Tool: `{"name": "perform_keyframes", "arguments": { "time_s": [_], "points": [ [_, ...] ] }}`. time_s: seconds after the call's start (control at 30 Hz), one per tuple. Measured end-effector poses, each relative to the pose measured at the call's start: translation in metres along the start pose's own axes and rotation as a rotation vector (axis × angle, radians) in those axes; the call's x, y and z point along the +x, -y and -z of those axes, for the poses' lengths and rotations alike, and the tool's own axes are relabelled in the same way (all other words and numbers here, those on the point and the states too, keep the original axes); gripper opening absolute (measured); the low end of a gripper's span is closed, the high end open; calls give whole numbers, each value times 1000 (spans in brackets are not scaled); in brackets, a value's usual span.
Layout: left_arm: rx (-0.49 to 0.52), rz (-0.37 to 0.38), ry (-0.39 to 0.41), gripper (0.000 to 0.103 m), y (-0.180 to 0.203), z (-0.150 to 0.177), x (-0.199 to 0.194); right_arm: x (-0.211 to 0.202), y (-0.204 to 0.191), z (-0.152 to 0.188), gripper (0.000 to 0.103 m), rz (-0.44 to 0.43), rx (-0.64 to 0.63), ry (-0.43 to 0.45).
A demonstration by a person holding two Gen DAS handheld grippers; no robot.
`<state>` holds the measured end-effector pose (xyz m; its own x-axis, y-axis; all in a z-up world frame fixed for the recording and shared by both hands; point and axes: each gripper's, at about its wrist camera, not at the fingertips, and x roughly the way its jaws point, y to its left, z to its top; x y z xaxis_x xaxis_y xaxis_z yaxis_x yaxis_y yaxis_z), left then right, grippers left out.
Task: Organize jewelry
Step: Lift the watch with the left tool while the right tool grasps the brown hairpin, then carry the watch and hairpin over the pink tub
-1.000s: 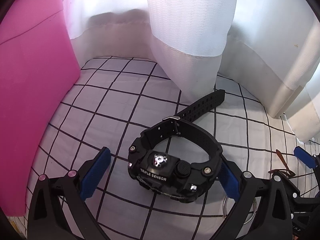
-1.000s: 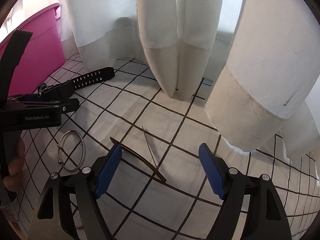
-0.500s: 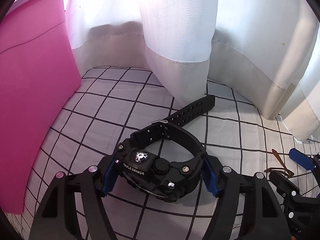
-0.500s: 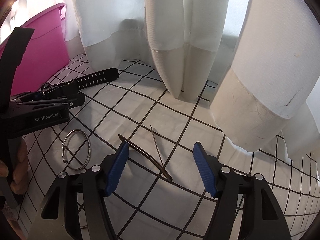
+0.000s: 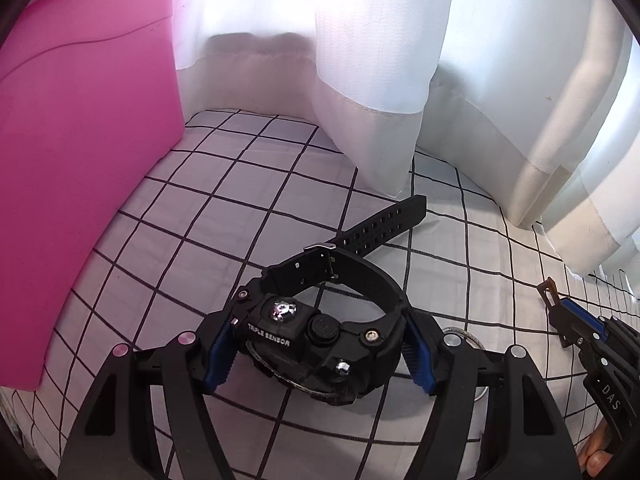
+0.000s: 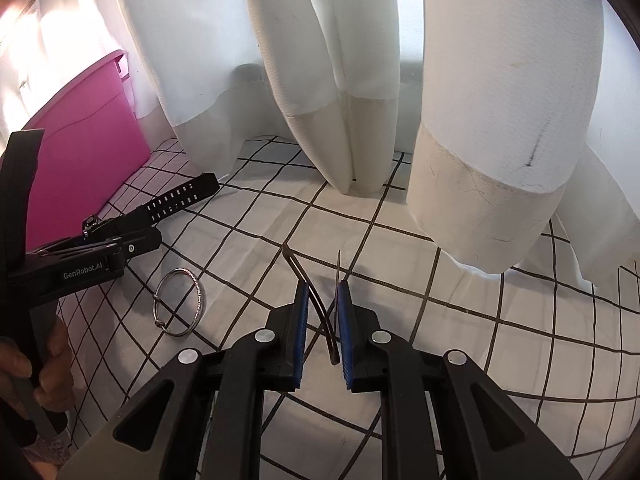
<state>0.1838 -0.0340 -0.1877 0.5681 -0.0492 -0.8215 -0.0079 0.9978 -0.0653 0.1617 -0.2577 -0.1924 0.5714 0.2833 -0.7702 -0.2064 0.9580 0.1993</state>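
black watch [image 5: 320,340] now clamped by left tongs [image 5: 318,354]; right tongs [image 6: 322,332] narrowed onto hairpin [image 6: 316,304].

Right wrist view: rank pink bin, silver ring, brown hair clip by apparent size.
1. pink bin, though partly cut off
2-3. silver ring and brown hair clip: similar extent; the clip is nearer the camera, so unranked.

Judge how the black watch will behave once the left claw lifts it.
The watch looks chunky, so probably heavy for its size. The left claw grips the rigid case, so slipping seems unlikely. Its long strap tail will likely droop and swing.
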Motion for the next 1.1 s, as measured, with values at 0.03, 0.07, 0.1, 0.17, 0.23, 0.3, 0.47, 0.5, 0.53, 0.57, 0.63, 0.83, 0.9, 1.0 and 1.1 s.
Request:
{"name": "perform_keyframes", "arguments": {
  "time_s": [0.03,0.07,0.1,0.17,0.23,0.3,0.47,0.5,0.53,0.57,0.63,0.83,0.9,1.0,1.1],
  "points": [
    [-2,-1,1,67,-1,1,-2,-3,1,1,14,-3,1,3],
    [-3,0,2,67,-1,3,-5,-6,1,1,14,-5,0,5],
    [-5,1,5,67,-1,5,-9,-10,2,3,14,-9,0,7],
    [-5,-3,17,67,0,8,-16,-16,0,5,14,-12,-3,11],
    [-9,-7,29,67,-1,11,-23,-24,-1,9,14,-16,-9,11],
    [-13,-8,35,67,2,16,-33,-32,-4,11,14,-21,-19,8],
    [-20,-14,51,67,16,27,-69,-54,-11,17,14,-40,-74,-14],
    [-23,-17,55,67,18,29,-78,-61,-13,18,14,-44,-85,-14],
    [-30,-19,58,67,20,31,-90,-69,-14,18,14,-49,-96,-13],
    [-37,-16,62,67,21,32,-99,-76,-15,17,14,-53,-105,-11],
    [-51,-15,73,67,22,33,-117,-91,-17,14,14,-63,-123,-4],
    [-101,-31,121,67,23,33,-177,-132,-27,1,14,-105,-160,30],
    [-116,-41,137,67,20,31,-198,-144,-35,-6,14,-127,-175,41],
    [-128,-60,175,67,12,27,-229,-159,-54,-18,14,-158,-211,67],
    [-142,-81,217,67,-4,20,-256,-168,-74,-34,14,-201,-233,92]
  ]
}}
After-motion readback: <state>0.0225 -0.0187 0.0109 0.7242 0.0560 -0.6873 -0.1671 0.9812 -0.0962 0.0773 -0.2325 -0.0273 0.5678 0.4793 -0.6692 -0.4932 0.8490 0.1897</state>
